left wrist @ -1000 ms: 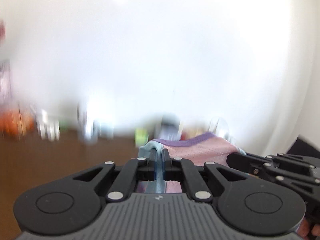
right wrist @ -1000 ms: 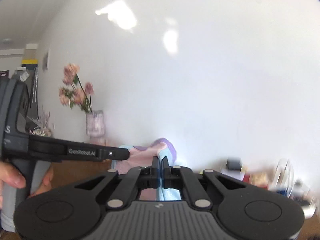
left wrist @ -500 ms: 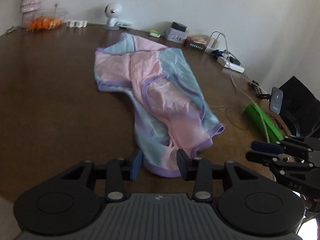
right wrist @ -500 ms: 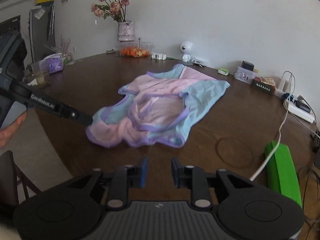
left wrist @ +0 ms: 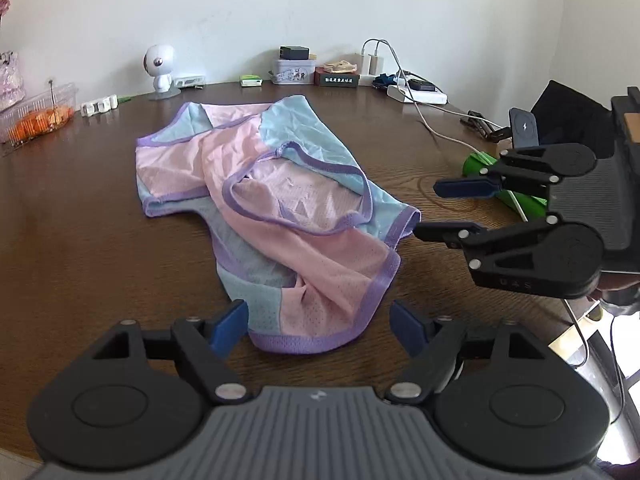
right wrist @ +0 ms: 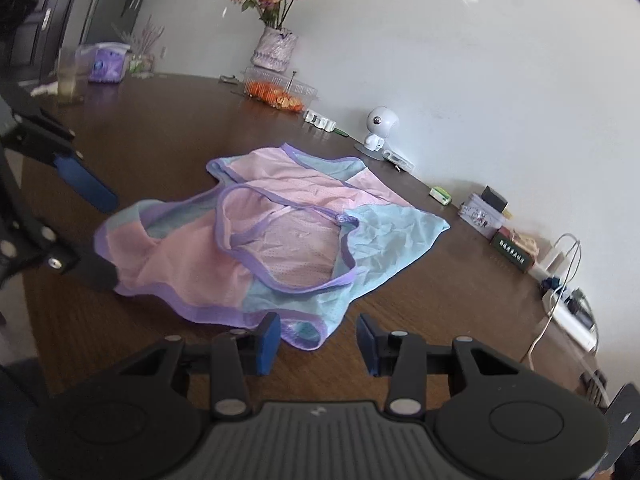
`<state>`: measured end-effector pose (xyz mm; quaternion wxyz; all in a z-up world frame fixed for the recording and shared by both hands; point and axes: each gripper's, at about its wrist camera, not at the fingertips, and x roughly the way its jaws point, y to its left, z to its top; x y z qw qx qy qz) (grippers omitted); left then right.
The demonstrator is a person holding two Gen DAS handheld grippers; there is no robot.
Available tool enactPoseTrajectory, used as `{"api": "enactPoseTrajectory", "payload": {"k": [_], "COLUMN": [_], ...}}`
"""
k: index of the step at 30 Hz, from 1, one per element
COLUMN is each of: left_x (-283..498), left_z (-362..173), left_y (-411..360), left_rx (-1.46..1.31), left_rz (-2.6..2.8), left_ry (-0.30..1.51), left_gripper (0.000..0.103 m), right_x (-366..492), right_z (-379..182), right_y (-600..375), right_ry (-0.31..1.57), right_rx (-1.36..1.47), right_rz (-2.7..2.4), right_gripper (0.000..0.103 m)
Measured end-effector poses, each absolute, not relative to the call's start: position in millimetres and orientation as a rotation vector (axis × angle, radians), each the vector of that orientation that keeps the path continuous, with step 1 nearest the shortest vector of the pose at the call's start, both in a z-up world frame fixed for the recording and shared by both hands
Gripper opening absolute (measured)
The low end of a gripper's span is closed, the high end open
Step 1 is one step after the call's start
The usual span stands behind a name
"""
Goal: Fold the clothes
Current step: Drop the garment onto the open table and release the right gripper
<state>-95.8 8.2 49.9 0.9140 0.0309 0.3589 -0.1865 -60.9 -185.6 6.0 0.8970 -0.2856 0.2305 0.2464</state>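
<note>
We see a pink, blue and purple shirt lying crumpled on the brown surface, and we use the shirt as our landmark for where things are. Our left hand-held gripper is spread wide and grips nothing; the shirt's near purple hem sits between its blue fingertips but we cannot tell if they touch it. Our right hand-held gripper is also spread apart and grips nothing, and a corner of the shirt lies just in front of its gap. In the left view the right hand-held gripper hangs just beside the shirt's right edge, with its two fingers apart. In the right view the left hand-held gripper shows at the shirt's left edge. Behind the shirt, by the wall, stands a small white robot toy. To the left of the shirt is a clear box of orange fruit. Behind the shirt and to the right are a tin box, a white power strip and a white cable. To the right of the shirt lies a green thing, partly hidden by the right hand-held gripper. A vase of pink flowers stands far behind the shirt in the right view.
</note>
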Motion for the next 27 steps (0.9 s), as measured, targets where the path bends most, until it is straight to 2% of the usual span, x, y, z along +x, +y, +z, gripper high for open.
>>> {"api": "enactPoseTrajectory", "payload": {"k": [4, 7, 9, 11, 13, 15, 17, 20, 27], "left_x": [-102.4, -99.8, -98.0, -99.2, -99.1, -97.7, -91.8, -79.6, -81.2], "left_z": [50.0, 41.3, 36.2, 32.7, 29.3, 27.6, 28.9, 33.1, 50.2], "left_y": [2.7, -6.8, -12.8, -18.5, -19.8, -12.9, -0.6, 13.1, 21.0], "left_rx": [0.111, 0.160, 0.178, 0.225, 0.268, 0.277, 0.233, 0.144, 0.065], "left_rz": [-0.426, -0.407, -0.383, -0.366, -0.363, -0.352, -0.342, -0.310, -0.275], "left_ry": [0.698, 0.687, 0.691, 0.676, 0.677, 0.681, 0.700, 0.727, 0.682], "left_gripper": [0.080, 0.080, 0.080, 0.079, 0.078, 0.071, 0.055, 0.038, 0.038], "right_x": [-44.1, -37.8, -37.2, -37.4, -37.8, -40.1, -43.3, -46.9, -46.2], "right_z": [-3.4, -5.7, -8.3, -9.1, -9.1, -7.8, -4.7, -7.5, -11.0], "right_y": [-172.9, -164.5, -162.5, -162.1, -164.0, -169.1, -175.4, -171.6, -151.0], "right_ry": [0.483, 0.480, 0.498, 0.512, 0.519, 0.517, 0.523, 0.508, 0.446], "right_rx": [-0.704, -0.708, -0.718, -0.730, -0.735, -0.736, -0.719, -0.766, -0.835], "right_rz": [0.526, 0.521, 0.539, 0.542, 0.540, 0.537, 0.562, 0.576, 0.603], "right_gripper": [0.038, 0.028, 0.025, 0.014, 0.015, 0.017, 0.022, 0.023, 0.023]}}
